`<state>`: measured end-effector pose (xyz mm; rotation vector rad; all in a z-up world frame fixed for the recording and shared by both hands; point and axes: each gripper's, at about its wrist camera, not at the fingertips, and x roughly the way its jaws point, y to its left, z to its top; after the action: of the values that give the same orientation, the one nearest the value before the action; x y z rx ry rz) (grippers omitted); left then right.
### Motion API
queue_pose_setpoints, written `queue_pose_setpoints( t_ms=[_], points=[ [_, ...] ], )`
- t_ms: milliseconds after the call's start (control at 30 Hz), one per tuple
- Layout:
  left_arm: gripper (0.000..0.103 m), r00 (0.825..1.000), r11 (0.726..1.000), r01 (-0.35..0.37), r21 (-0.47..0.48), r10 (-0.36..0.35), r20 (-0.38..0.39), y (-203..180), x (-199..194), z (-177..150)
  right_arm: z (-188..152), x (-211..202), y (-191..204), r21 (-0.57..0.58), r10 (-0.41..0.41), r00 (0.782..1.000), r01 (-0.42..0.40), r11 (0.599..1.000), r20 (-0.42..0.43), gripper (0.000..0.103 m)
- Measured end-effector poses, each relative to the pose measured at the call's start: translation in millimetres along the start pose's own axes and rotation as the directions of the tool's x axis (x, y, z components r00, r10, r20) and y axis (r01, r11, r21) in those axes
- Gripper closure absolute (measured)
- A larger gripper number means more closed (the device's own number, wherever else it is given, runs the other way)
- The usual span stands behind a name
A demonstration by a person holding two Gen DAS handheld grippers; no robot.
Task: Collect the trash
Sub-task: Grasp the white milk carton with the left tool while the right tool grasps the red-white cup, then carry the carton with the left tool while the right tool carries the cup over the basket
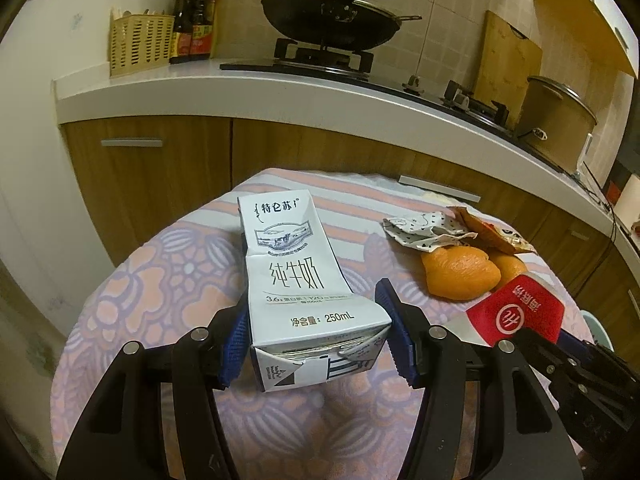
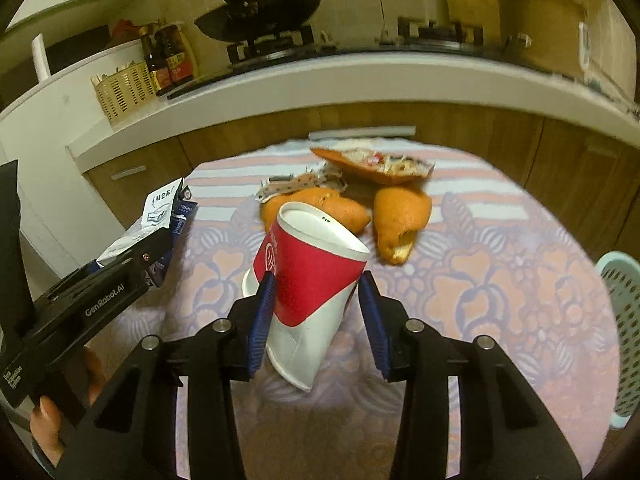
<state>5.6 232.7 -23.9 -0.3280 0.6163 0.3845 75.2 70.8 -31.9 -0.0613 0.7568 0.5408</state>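
My left gripper [image 1: 316, 340] is shut on a white 250 mL milk carton [image 1: 292, 264], which lies lengthwise between the blue pads above the flowered tablecloth [image 1: 160, 280]. My right gripper [image 2: 320, 320] is shut on a red and white paper cup [image 2: 312, 272], tilted with its open mouth pointing away. The cup also shows in the left wrist view [image 1: 516, 312]. Orange peels [image 2: 396, 216] and crumpled wrappers [image 2: 372, 164] lie on the table beyond the cup. The peels [image 1: 460, 272] and wrappers [image 1: 424, 228] also show at the right of the left wrist view.
A pale green plastic basket [image 2: 624, 320] stands at the table's right edge. Behind the table runs a kitchen counter [image 1: 240, 84] with a wok on a stove [image 1: 332, 20], sauce bottles [image 1: 196, 20], a yellow basket [image 1: 140, 40] and a large pot [image 1: 556, 116].
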Motion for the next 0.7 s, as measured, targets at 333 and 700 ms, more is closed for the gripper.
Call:
queue_pose_setpoints(
  t_ms=[333, 700],
  points=[
    [0.047, 0.987, 0.989, 0.143, 0.025, -0.145, 0.074, -14, -26, 5, 13, -53, -32, 0.018, -0.081, 0.991, 0.08, 0.997, 0.11, 0.064],
    [0.047, 0.934, 0.931, 0.338, 0.136, -0.35, 0.076, -93, -70, 8, 14, -120, -121, 0.134, -0.208, 0.958, 0.183, 0.974, 0.196, 0.064]
  ],
)
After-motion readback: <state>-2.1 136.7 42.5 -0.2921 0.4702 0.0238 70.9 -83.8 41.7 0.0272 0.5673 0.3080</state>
